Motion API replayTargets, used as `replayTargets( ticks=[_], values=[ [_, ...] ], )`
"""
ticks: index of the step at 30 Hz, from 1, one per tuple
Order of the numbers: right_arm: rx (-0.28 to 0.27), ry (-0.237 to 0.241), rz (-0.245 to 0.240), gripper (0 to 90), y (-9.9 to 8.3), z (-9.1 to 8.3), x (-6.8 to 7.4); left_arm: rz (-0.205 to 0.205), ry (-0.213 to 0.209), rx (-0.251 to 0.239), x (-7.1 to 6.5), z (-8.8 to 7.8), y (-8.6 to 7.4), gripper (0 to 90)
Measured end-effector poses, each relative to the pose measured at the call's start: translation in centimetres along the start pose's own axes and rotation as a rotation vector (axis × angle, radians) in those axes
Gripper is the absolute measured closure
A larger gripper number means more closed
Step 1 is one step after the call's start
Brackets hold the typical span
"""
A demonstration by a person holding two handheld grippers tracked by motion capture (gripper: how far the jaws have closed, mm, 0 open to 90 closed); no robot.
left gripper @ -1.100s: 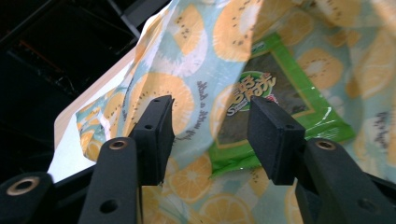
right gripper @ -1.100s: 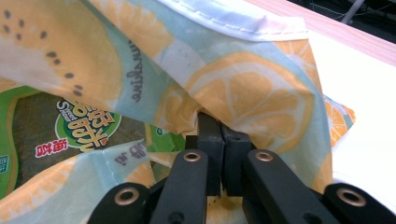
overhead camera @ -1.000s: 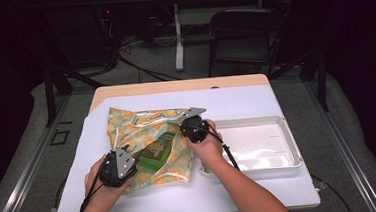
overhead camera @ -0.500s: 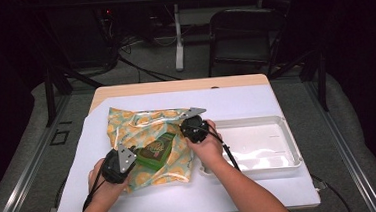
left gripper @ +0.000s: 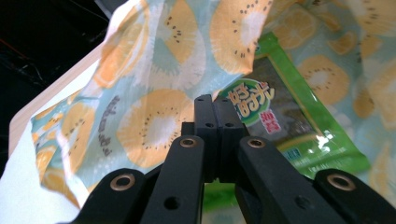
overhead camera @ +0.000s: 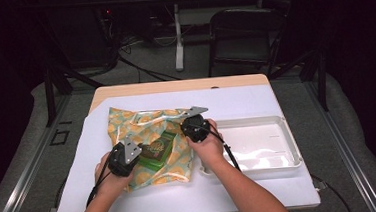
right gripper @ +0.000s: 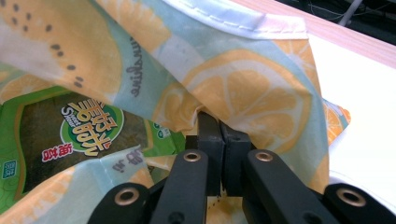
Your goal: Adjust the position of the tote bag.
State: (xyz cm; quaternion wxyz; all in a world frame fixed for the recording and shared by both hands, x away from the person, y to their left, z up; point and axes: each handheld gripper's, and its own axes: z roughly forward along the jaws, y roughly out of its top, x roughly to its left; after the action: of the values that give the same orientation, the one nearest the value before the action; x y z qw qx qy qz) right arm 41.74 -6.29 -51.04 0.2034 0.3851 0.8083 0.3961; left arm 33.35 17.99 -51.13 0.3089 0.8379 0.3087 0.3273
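Fruit-print cloth bag (overhead camera: 148,139): thin, glossy fabric, orange and kiwi slices on pale blue, crumpled, lying on the white sheet (overhead camera: 256,101) left of centre on the worktop. Inside its mouth is a flat green snack packet (overhead camera: 158,149) of shiny foil with a round logo; its long axis runs near-left to far-right.

My left gripper (left gripper: 215,112): jaws have just been closing and now meet, pinching the bag's near-left fabric edge. A second ago they stood wide apart and the hand was a bit further near-left.

My right gripper (right gripper: 219,127): jaws clamped on the bag's far-right hem; unchanged from the earlier frames.

White plastic tray (overhead camera: 289,149), shallow and rectangular, sits right of the bag.
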Motion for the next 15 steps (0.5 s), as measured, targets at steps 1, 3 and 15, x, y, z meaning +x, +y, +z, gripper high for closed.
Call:
replayTargets(
  ticks=[1, 3, 15],
  values=[
    [0.001, 0.000, 0.004, 89.0, 0.0, -0.1, 0.0, -0.003, 0.003, 0.007, 0.2, 0.3, 0.2, 90.0],
    [0.003, -0.003, 0.002, 89.0, 0.0, -0.2, 0.1, 0.009, 0.015, 0.027, 0.6, 0.9, 0.5, 90.0],
    [0.008, -0.026, -0.016, 88.3, 0.3, -0.9, 0.4, -0.045, 0.026, 0.055, 3.6, 4.0, 2.5, 90.0]
  ],
)
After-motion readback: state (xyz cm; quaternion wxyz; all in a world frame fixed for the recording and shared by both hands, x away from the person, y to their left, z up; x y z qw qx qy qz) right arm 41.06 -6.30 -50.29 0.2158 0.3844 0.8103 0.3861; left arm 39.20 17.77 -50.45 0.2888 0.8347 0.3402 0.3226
